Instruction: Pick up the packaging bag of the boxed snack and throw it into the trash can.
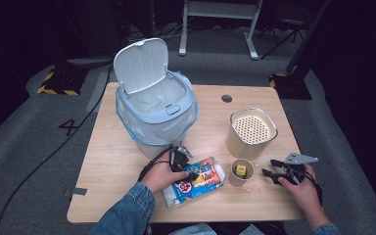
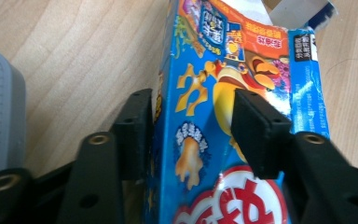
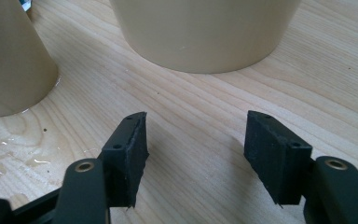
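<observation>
Left gripper [image 1: 180, 161] is down on the carton [image 1: 196, 182], which lies flat on the table [image 1: 107, 161] near the front edge, just in front of the bin [image 1: 155, 105]. In the left gripper view the jaws straddle the carton [image 2: 223, 112]: one finger [image 2: 135, 130] sits along its left edge, the other finger [image 2: 258, 133] over the printed top face. Jaws partly apart; can't tell whether the pads actually press on the carton or just bracket it.

Right gripper [image 1: 274, 170] is near the right edge of the table, hand low on the wood, just right of the small cup [image 1: 240, 172]. In the right gripper view its jaws stand apart with bare wood between them, gripping nothing. Beyond them: the big beige cup [image 3: 200, 32] straight ahead, the small cup [image 3: 9, 60] off to the left, both clear of the gripper. Wet patches on the wood around the small cup's base.

Small cup has something yellow inside. Big cup [image 1: 251, 132] has a perforated insert on top and sits just behind the small one. Bin lid is up, with a clear liner over the rim.
</observation>
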`<state>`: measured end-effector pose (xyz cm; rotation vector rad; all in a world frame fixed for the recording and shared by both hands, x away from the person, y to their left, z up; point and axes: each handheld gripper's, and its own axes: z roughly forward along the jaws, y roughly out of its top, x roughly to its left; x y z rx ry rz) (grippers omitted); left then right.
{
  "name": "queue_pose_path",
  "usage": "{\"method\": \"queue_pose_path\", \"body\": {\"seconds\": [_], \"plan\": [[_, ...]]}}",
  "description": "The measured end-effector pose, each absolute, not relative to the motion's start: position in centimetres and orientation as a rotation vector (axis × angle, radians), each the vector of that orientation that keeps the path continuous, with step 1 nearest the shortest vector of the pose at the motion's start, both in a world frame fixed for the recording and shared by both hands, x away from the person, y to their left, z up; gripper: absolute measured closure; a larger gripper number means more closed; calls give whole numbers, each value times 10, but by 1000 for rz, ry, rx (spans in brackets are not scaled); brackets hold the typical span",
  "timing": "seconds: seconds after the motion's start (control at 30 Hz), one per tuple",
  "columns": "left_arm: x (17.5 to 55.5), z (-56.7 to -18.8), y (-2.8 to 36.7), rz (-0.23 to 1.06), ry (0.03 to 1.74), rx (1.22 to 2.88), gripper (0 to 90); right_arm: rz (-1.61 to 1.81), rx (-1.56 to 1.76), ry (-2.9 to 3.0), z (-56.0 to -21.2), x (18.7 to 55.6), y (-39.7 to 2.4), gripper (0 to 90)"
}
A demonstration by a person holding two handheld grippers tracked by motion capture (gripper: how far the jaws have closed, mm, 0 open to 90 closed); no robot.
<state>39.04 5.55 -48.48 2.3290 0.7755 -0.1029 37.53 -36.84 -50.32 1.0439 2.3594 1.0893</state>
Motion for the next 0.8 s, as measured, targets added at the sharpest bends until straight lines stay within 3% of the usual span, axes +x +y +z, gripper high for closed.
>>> {"method": "queue_pose_path", "body": {"seconds": [0.2,0.3,0.43,0.8], "plan": [[392,-481,58,-75,721,2379,758,1089,1044,2360,-503,375,-368,398],[392,-475,62,-90,706,2339,828,1089,1044,2360,-503,375,-368,398],[388,-462,68,-90,672,2265,873,1088,1044,2359,-503,375,-368,398],[367,-423,81,6,570,2159,888,1089,1044,2359,-503,375,-368,398]]}}
